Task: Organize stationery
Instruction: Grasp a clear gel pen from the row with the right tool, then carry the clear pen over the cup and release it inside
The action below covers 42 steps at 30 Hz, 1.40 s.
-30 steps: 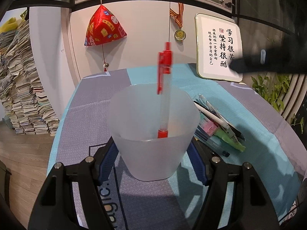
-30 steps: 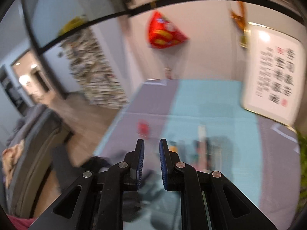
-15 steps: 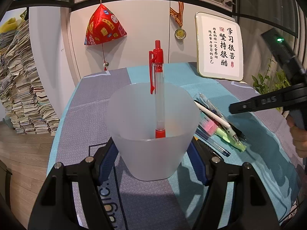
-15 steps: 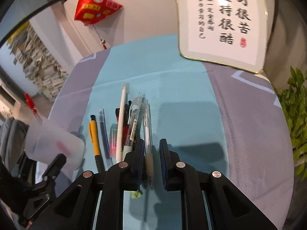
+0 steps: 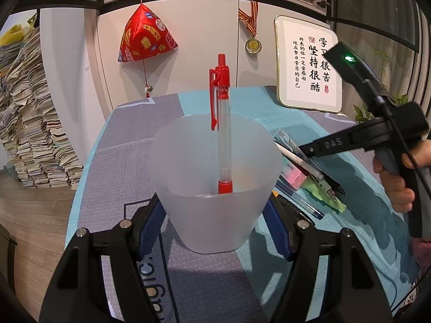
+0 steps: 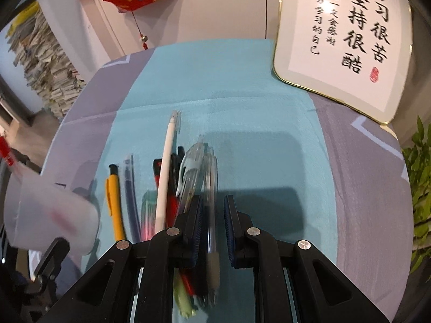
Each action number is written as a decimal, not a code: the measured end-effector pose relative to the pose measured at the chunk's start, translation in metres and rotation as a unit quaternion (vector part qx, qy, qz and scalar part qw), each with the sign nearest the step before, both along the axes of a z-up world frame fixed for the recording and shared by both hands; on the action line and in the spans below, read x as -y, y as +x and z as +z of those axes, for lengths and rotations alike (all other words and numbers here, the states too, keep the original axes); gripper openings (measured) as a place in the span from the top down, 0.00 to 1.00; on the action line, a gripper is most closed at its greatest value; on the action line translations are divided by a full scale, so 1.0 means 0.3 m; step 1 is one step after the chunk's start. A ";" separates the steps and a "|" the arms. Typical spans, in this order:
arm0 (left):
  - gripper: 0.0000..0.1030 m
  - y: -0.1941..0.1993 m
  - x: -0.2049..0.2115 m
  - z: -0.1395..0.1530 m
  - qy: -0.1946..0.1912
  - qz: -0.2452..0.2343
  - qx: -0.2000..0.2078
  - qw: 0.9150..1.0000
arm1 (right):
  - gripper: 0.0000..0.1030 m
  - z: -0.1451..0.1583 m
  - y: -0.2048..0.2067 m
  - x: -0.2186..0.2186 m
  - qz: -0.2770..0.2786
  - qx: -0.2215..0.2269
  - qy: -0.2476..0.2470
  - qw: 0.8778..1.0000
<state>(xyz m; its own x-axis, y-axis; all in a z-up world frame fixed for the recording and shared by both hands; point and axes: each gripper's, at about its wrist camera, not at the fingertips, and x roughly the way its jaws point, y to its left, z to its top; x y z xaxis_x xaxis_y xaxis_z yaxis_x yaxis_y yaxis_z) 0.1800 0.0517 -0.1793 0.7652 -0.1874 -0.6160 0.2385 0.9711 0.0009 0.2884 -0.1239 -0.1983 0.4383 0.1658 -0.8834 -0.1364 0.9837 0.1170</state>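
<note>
On the table [image 6: 242, 86], covered by a teal and grey cloth, the left hand-held gripper [image 5: 215, 212] is clamped on a frosted plastic cup [image 5: 212, 183], one pad on each side of its lower wall, which steadies the cup upright as a holder. One red pen [image 5: 221, 123] stands in it, tip down, leaning on the far rim, so sorting is barely begun.

Just to the right of the cup lies a loose row of pens [image 6: 167, 183], roughly parallel, some overlapping: a yellow one, a blue one, a white one and several clear ones. The right hand-held gripper [image 6: 212, 228] points steeply down over the rightmost clear pen [image 6: 210, 188]. Its jaws stand narrowly apart, straddling the barrel without visibly pressing it, so this looks like lining up for a pinch rather than a hold. That pen lies at the edge of the row, probably the easiest to lift without disturbing its neighbours.
</note>
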 end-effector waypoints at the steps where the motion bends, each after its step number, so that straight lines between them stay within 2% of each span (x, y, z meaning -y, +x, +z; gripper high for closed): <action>1: 0.34 0.000 0.000 0.000 0.000 0.000 0.000 1.000 | 0.86 0.001 0.010 -0.004 -0.001 0.002 -0.004 1.000; 12: 0.34 0.005 0.002 -0.005 0.000 0.000 -0.006 1.000 | 0.86 0.002 0.088 -0.058 0.011 0.012 -0.040 0.999; 15: 0.34 0.005 0.003 -0.005 0.000 0.000 -0.007 1.000 | 0.89 0.013 0.081 -0.054 0.005 0.018 -0.045 0.999; 18: 0.34 0.005 0.003 -0.005 0.000 0.000 -0.007 1.000 | 0.89 0.072 0.042 -0.020 -0.002 0.036 -0.022 0.999; 23: 0.33 0.006 0.003 -0.004 -0.001 -0.002 -0.006 1.000 | 0.89 0.227 -0.073 0.020 -0.001 0.090 -0.001 0.996; 27: 0.33 -0.023 0.004 0.013 -0.001 -0.003 0.021 1.000 | 0.89 0.321 -0.156 0.018 0.007 0.126 0.005 0.992; 29: 0.30 -0.038 0.008 0.023 0.002 -0.002 0.037 0.999 | 0.89 0.336 -0.181 0.013 0.013 0.131 0.007 0.991; 32: 0.30 -0.035 0.012 0.022 0.010 0.004 0.038 0.999 | 0.89 0.342 -0.206 0.008 0.012 0.133 0.007 0.991; 34: 0.31 -0.036 0.004 0.025 0.005 0.005 0.042 0.999 | 0.89 0.350 -0.230 0.016 0.009 0.133 0.011 0.991; 35: 0.34 -0.035 0.000 0.027 0.002 0.005 0.042 0.999 | 0.89 0.357 -0.240 0.021 0.008 0.135 0.014 0.991; 39: 0.34 -0.032 -0.013 0.028 -0.012 0.004 0.040 0.999 | 0.89 0.388 -0.267 0.018 0.010 0.144 0.023 0.989; 42: 0.34 -0.038 -0.008 0.027 -0.008 0.004 0.041 0.999 | 0.89 0.443 -0.288 0.006 0.013 0.164 0.032 0.986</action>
<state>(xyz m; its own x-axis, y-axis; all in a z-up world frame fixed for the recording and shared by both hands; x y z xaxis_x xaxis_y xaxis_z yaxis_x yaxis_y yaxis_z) 0.1687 0.0540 -0.1712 0.8142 -0.1904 -0.5485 0.2302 0.9731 0.0039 0.2021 -0.1257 -0.0654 0.6938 0.2319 -0.6818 -0.2028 0.9713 0.1239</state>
